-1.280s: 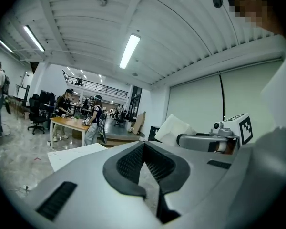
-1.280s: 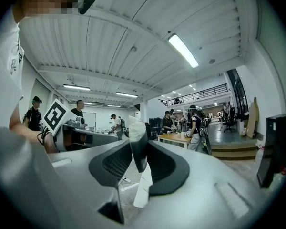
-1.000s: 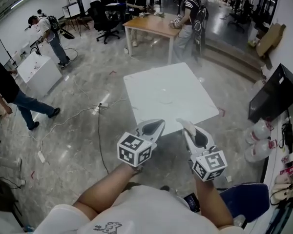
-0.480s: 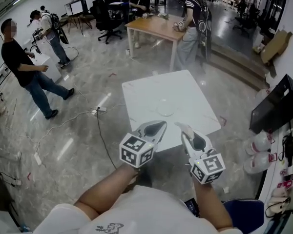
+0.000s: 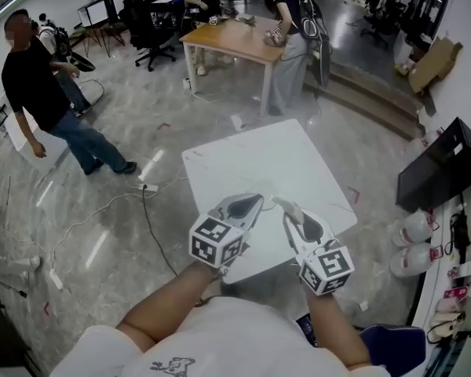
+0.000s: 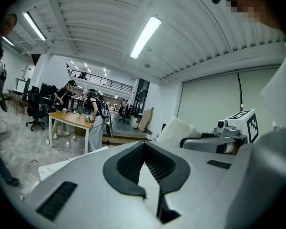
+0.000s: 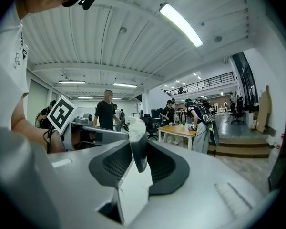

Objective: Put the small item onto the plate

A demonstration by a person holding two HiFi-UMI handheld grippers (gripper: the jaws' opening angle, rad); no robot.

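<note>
— While the right gripper (image 7: 136, 149) is held up in front of the person, where is the small item (image 7: 137, 131)?
— Right in it. The small item stands between its 2 jaws, pinched near the tips. Its pale upper end pokes up past them and its darker lower part sits down between the black pads. The jaws are partly closed and press on it from both sides.
— And what lies under it?
— In the head view the right gripper hangs over the near part of the white table (image 5: 298, 159). So the item is in the air above that table, not lying on it.
— Where's the plate?
— I can't make it out for sure. The 2 grippers cover the stretch of table just ahead of the person.
— What about the left gripper (image 6: 144, 147)?
— It is just beside the right one, level with it, and the 2 are apart. Its jaws meet at the tips with nothing between them, and only the white table shows through the gap behind the tips.
— And around them?
— Each gripper carries 1 marker cube (image 5: 217, 242) close to the person's wrist. Beyond the white table is a wooden table (image 5: 235, 38) with a person (image 5: 289, 22) bent over it. Another person in a black shirt (image 5: 35, 77) stands on the grey floor at the far left. A cable (image 5: 151, 210) runs over the floor left of the white table.
</note>
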